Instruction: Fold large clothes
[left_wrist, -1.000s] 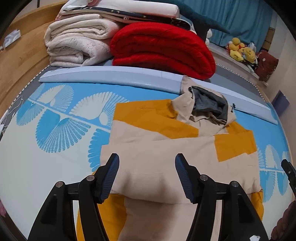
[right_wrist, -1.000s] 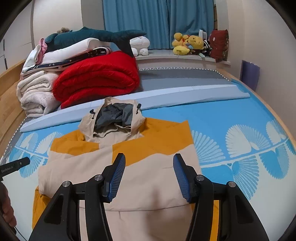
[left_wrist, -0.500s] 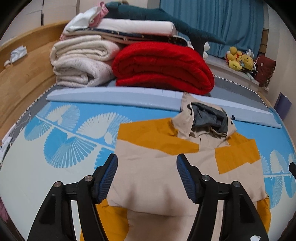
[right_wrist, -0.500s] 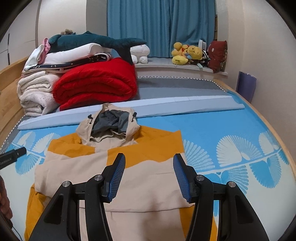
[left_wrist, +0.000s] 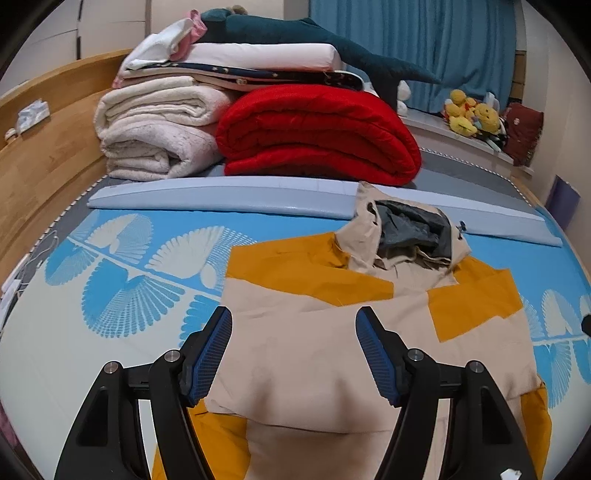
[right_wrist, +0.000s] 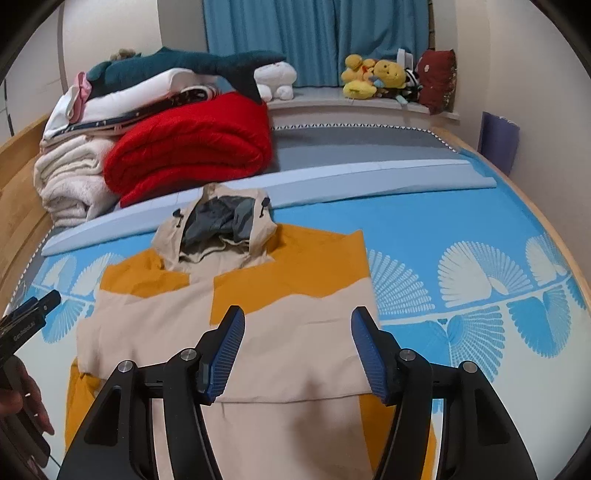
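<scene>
A beige and orange hooded jacket (left_wrist: 303, 273) lies flat on the blue patterned bed sheet (left_wrist: 110, 295). Its sleeves are folded across the body, and its grey-lined hood (left_wrist: 410, 229) points toward the bedding pile. My left gripper (left_wrist: 294, 317) hovers open over the jacket's left half with nothing between its pads. In the right wrist view the jacket (right_wrist: 155, 321) fills the centre, hood (right_wrist: 221, 221) at the far end. My right gripper (right_wrist: 298, 314) hangs over its right half, jaws opening, nothing between them. The left gripper's body (right_wrist: 26, 325) and a hand (right_wrist: 22, 398) show at the left edge.
A red quilt (left_wrist: 317, 136), white blankets (left_wrist: 155, 136) and a teal shark plush (right_wrist: 184, 66) are stacked at the bed's head behind a pale blue folded strip (left_wrist: 221, 194). The wooden bed frame (left_wrist: 40, 158) runs along the left. Plush toys (right_wrist: 373, 75) sit on the window ledge.
Both views have tipped upward, so the bedding stack and curtain show more and the jacket sits lower. The jaws of both grippers stand a little wider.
</scene>
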